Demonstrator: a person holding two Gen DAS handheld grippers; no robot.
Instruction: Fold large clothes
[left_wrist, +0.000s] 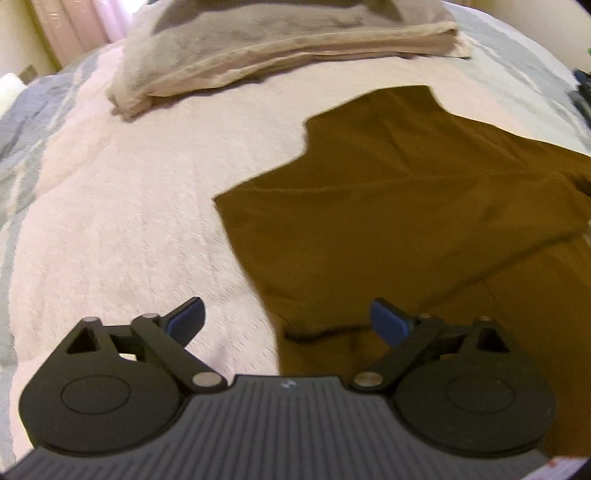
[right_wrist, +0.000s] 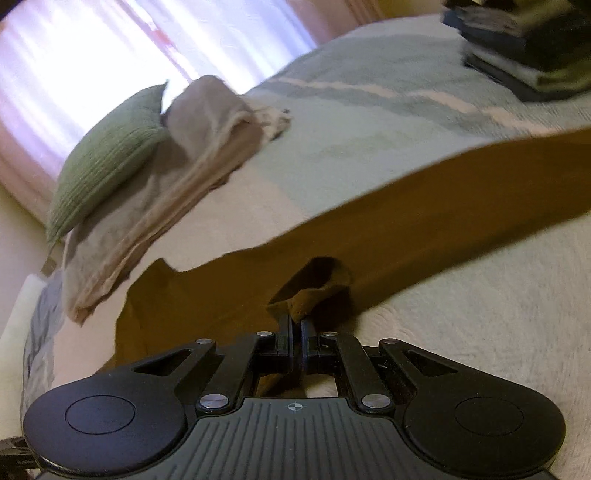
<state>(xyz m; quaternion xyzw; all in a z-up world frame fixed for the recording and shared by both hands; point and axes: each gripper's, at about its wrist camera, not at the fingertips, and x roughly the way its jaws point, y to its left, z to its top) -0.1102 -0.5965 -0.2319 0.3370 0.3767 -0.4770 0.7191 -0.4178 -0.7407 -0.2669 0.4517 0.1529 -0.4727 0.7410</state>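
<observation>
While the left gripper (left_wrist: 288, 321) gapes, right fingers (right_wrist: 286, 328) pinch the brown garment (right_wrist: 424, 206), stretched away rightward.

The brown garment (left_wrist: 406, 206) is smooth, matt woven cloth with soft creases. The pale bedspread (left_wrist: 129, 221) beneath it is a nubbly, textured fabric, matt throughout. The folded beige cloth (left_wrist: 258, 48) looks soft and slightly napped. The green cushion (right_wrist: 107, 155) is ribbed fabric. The left gripper (left_wrist: 288, 321) is matt black plastic with blue rubbery-looking pads (left_wrist: 388, 325) and bright metal pivot pins; the right gripper (right_wrist: 297, 325) shows the same black plastic, ridged grey housing and shiny pins.
</observation>
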